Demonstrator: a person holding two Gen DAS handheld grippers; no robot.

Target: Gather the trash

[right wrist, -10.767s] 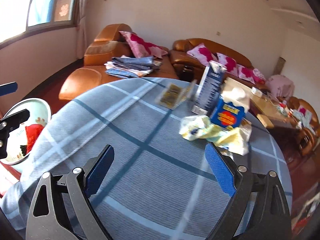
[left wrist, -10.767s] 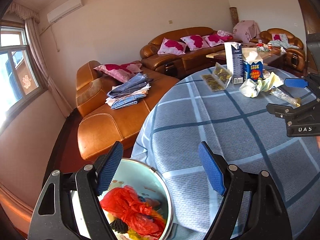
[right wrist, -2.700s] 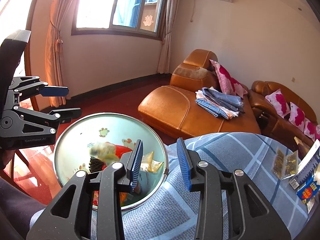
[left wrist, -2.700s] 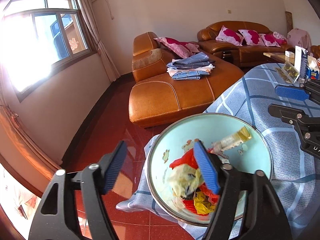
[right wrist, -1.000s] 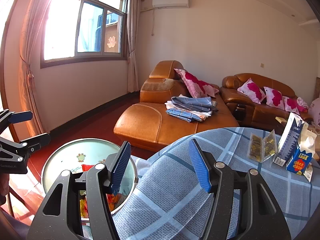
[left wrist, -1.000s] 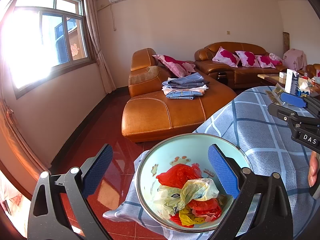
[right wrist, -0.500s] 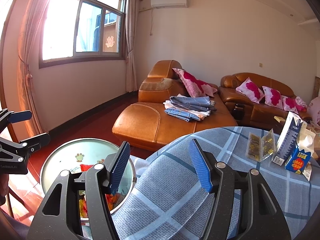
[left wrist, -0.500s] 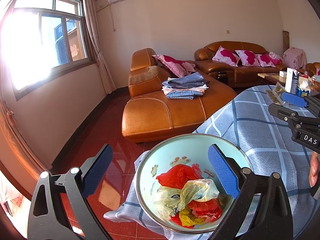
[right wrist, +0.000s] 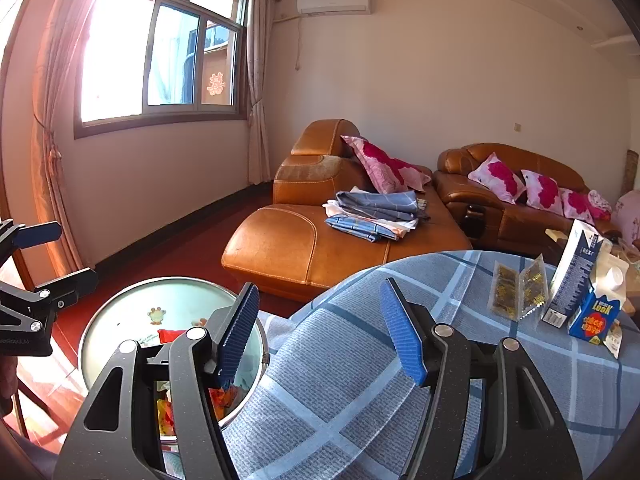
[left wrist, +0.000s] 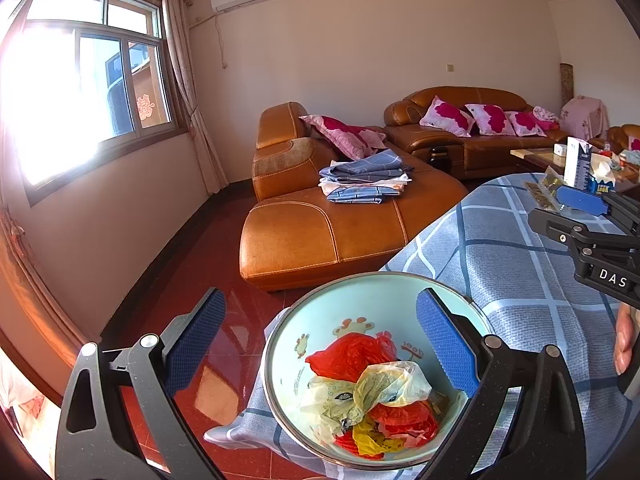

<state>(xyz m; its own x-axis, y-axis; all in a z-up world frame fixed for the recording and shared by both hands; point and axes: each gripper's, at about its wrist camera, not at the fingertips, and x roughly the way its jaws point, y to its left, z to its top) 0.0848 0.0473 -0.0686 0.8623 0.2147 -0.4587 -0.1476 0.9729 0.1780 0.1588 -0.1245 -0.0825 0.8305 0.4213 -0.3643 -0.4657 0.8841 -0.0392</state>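
In the left wrist view, the left gripper [left wrist: 320, 336] hangs over the near edge of the table [left wrist: 520, 280], which is covered in a blue checked cloth. Its jaws stand wide with nothing between the pads. Below them a pale blue bowl [left wrist: 360, 304] sits at the table edge, holding the collected trash [left wrist: 372, 392]: crumpled red, yellow and clear plastic wrappers heaped together. The right gripper [left wrist: 576, 208] reaches in from the right above the cloth, with fingertips of a hand [left wrist: 624, 340] under it. At the far end of the table stand a tall carton [left wrist: 576, 162] and a blue box [left wrist: 600, 184].

In the right wrist view, the right gripper [right wrist: 320, 328] points over the table with its jaws parted about halfway and empty. The bowl [right wrist: 120, 308] lies to the lower left, partly behind the left finger, red wrappers showing inside. The left gripper [right wrist: 44, 256] is at the left edge. The carton [right wrist: 572, 272], the blue box [right wrist: 596, 308] and some gold foil packets [right wrist: 516, 288] stand on the far right of the table.
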